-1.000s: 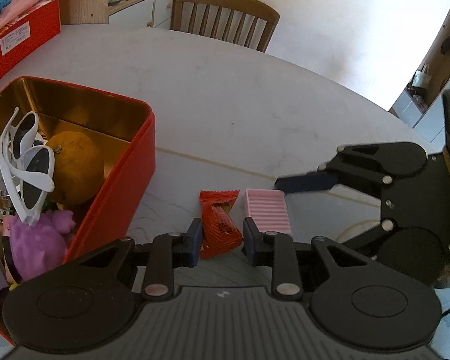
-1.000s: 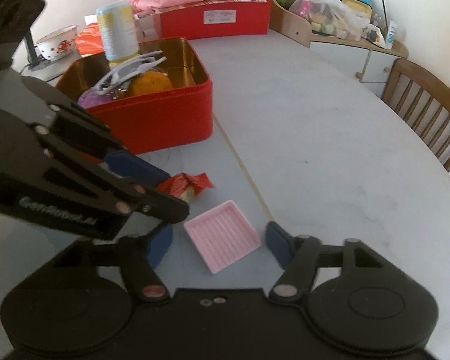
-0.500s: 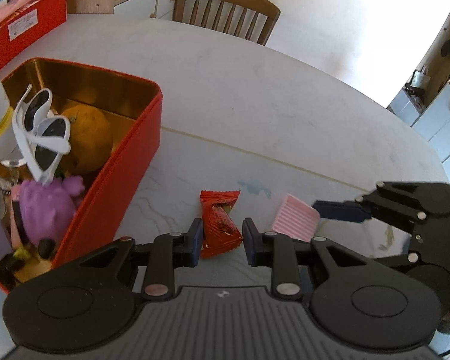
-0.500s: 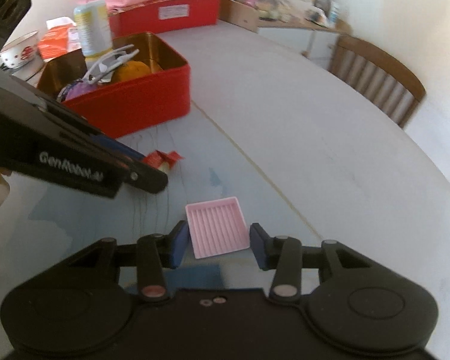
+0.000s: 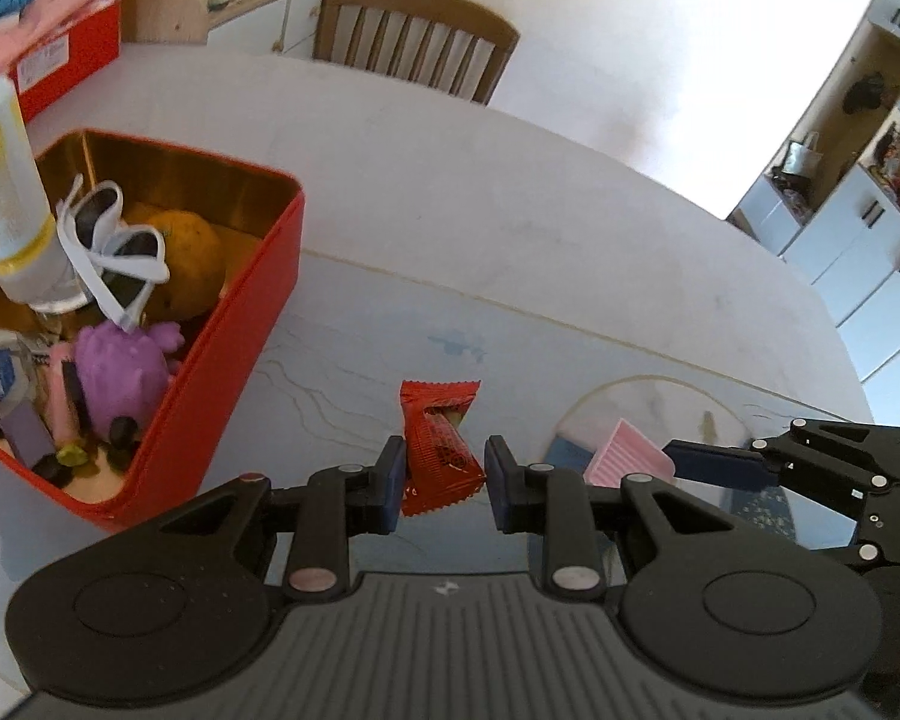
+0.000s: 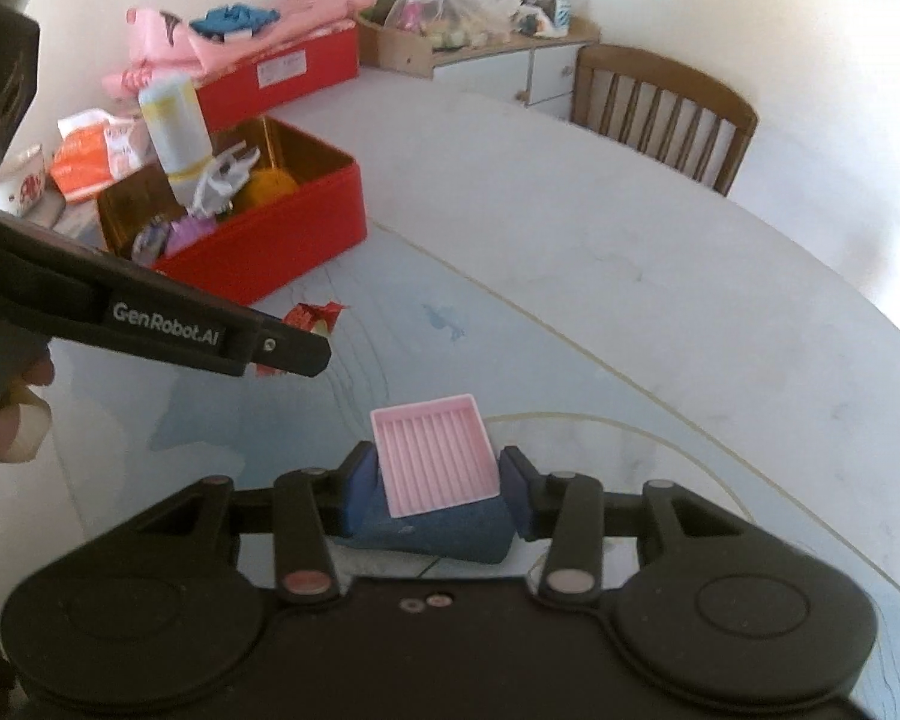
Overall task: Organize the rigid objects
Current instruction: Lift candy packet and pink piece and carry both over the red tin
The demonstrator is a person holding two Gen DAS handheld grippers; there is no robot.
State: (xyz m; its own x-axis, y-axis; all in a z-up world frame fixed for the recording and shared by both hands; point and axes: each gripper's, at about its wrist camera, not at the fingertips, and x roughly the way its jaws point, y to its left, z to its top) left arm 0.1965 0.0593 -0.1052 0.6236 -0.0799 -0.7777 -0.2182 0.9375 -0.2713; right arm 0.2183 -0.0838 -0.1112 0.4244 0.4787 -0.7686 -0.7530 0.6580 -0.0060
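From the left wrist cam, the red tin (image 5: 234,372) is sitting toward the tabletop's left edge, already holding sunglasses (image 5: 114,252), an orange and a purple toy, so I'd say most is sorted. The left gripper (image 5: 441,483) is pinching the red snack packet (image 5: 441,450), narrow. On the right cam, the right gripper (image 6: 432,489) is clamping the pink ridged tray (image 6: 432,456), jaws having just closed in; both are waiting to go in.

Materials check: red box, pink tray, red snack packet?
Red box: likely painted tin; the gold inside looks shiny. Pink tray: probably matte moulded plastic, with ribbed floor and thin raised rim. Red snack packet: glossy foil or plastic film, crinkled with crimped ends.
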